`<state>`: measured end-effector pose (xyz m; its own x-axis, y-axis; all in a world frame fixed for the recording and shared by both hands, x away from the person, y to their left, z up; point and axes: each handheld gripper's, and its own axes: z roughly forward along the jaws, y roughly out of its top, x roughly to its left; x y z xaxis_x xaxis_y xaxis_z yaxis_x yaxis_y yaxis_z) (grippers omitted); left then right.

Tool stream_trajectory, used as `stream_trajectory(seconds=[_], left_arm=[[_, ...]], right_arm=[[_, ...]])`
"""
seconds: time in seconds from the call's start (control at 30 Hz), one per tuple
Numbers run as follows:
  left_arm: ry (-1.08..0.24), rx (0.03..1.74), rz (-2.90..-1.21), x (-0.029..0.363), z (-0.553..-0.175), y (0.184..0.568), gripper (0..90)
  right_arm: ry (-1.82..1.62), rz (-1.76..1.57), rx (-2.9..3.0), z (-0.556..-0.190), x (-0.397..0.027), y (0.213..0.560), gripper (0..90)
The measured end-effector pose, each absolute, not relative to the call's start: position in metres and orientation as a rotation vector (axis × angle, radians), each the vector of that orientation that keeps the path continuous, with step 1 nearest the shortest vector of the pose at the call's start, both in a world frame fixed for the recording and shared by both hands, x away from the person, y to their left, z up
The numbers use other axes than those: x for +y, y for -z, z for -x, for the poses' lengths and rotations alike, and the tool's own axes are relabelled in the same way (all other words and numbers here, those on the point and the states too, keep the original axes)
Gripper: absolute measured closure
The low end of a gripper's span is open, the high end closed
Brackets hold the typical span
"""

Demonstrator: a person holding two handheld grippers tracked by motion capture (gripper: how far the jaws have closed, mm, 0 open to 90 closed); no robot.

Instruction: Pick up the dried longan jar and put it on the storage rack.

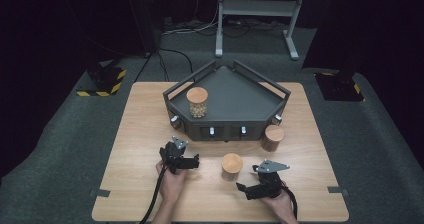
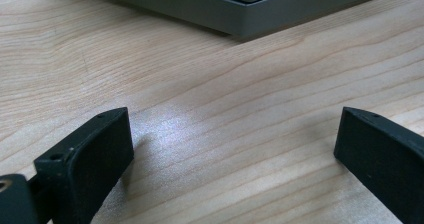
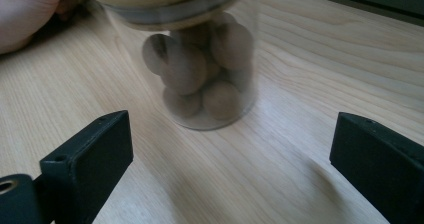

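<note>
A glass jar with a wooden lid (image 1: 232,166), holding round brown balls, stands on the wooden table (image 1: 140,134) in front of the grey tray (image 1: 235,104). My right gripper (image 1: 243,188) lies low at the jar's near right, pointing at it. In the right gripper view the jar (image 3: 200,69) stands just ahead of the open right gripper (image 3: 231,131), its pads apart from the glass. My left gripper (image 1: 194,162) rests left of the jar. It is open (image 2: 232,129) over bare wood, facing the tray's front wall (image 2: 240,14).
A second lidded jar (image 1: 197,102) stands inside the tray at its left. A third jar (image 1: 273,137) stands on the table against the tray's right front corner. The person's left hand (image 3: 25,14) lies beyond the jar in the right gripper view.
</note>
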<state>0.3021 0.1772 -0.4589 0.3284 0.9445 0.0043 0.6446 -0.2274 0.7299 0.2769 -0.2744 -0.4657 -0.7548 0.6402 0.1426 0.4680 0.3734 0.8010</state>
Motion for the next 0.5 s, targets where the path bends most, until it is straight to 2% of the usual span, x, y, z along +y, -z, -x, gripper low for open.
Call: stream_trajectory(seconds=[0.5], left_arm=[[-0.61,1.394,-1.964,0.177,-0.302,0.459,2.2]], right_arm=[[-1.309,-0.955,2.418,-0.278,-0.247,0.466,6.3]])
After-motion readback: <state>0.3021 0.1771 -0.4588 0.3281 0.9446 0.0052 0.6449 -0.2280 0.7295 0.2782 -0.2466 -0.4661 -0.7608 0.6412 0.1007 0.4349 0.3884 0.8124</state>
